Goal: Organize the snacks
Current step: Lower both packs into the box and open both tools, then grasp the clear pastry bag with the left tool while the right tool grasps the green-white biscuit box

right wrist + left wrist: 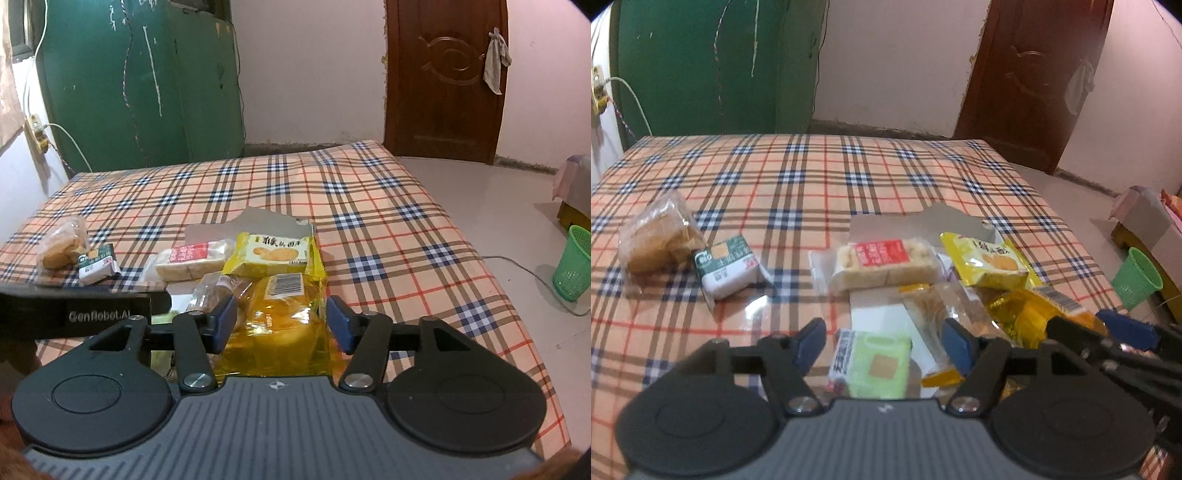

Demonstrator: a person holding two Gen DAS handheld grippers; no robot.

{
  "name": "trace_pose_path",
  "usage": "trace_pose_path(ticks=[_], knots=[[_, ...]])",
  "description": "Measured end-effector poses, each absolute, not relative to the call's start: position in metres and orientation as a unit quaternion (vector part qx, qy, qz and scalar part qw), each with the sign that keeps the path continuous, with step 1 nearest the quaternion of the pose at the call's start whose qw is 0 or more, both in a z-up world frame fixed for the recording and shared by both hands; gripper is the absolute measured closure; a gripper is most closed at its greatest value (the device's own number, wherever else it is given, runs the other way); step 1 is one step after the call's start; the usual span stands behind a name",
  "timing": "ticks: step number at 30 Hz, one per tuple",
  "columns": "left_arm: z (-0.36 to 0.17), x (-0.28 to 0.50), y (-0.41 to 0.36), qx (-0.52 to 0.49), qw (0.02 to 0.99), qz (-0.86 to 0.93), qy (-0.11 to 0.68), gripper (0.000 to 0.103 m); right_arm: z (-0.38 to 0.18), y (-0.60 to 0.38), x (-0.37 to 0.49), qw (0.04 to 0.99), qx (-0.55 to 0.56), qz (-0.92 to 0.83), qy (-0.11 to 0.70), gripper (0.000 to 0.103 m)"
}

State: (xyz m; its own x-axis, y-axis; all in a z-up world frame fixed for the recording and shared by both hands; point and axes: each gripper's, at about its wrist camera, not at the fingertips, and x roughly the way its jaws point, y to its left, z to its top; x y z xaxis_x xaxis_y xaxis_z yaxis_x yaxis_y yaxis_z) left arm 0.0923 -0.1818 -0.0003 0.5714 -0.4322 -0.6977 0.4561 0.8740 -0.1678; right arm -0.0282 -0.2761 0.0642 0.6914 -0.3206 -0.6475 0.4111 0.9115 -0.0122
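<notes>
Several wrapped snacks lie on the plaid table. My left gripper [884, 343] is open, its pads on either side of a light green packet [873, 363] that lies beside a clear wrapped pastry [932, 314]. My right gripper [282, 323] is open around a clear yellow bag [282, 325] without squeezing it; it also shows in the left wrist view [1027, 314]. Behind lie a yellow biscuit pack [271, 253], a red-labelled cake bar [886, 264], a dark green and white packet [726, 266] and a clear bag of brown pastries [657, 236].
The plaid table cloth [812, 184] covers the table, with a flat grey cardboard piece [266, 223] under the snack pile. A green basket [574, 264] stands on the floor to the right. A brown door [445, 77] and green cabinet [129, 81] stand behind.
</notes>
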Motion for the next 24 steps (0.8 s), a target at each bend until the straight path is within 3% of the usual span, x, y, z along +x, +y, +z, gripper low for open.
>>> trace_pose_path(ticks=[24], knots=[[0.047,0.082,-0.038,-0.023,0.935,-0.13,0.33,0.028,0.095,-0.186,0.011,0.943,0.036,-0.115,0.31,0.026]])
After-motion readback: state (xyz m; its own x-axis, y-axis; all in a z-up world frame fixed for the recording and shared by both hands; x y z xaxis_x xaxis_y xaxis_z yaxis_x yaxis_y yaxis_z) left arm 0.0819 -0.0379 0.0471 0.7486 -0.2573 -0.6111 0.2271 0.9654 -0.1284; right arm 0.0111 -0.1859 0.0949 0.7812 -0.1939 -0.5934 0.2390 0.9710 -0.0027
